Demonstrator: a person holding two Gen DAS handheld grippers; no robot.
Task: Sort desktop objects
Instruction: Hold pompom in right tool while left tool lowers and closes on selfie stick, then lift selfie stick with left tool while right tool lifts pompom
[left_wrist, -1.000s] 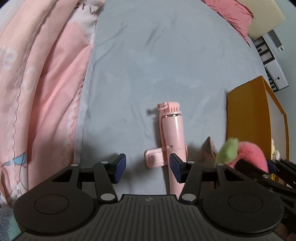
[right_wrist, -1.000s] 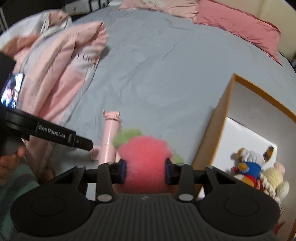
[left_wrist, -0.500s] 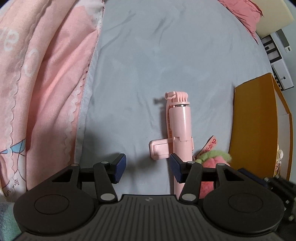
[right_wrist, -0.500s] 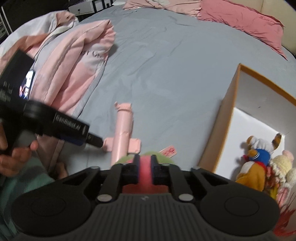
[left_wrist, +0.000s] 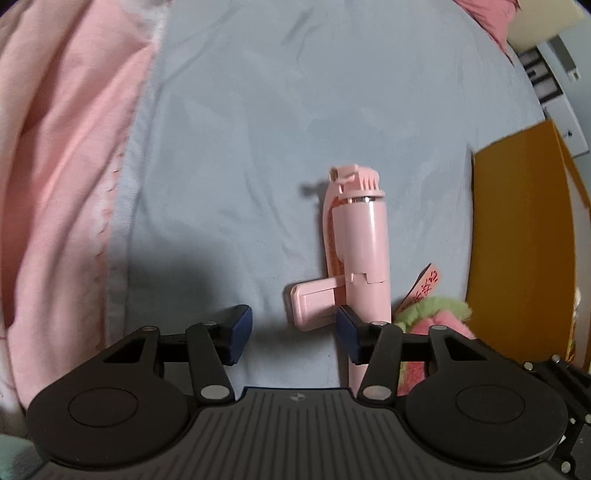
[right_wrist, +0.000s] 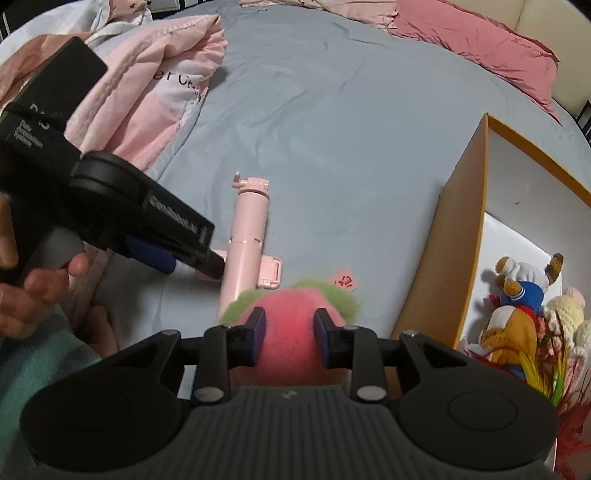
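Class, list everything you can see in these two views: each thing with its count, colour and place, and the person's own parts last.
Selfie stick: one, pink, lying on the sheet.
Peach plush: one, pink with green fuzz, right of the stick.
Tag: one, pink, beside the plush.
Box: one, orange outside and white inside, at the right.
Soft toys: several, mixed colours, inside the box.
Sheet: one, grey-blue.
Quilt: one, pink, at the left.
Pillow: one, rose, far end.
Left claw: black, open by the stick.
Right claw: black, around the plush.
Hand: one, holding the left claw.

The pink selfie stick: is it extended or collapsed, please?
Collapsed: the selfie stick lies flat on the bedsheet, its mount right atop the handle, no rod showing.
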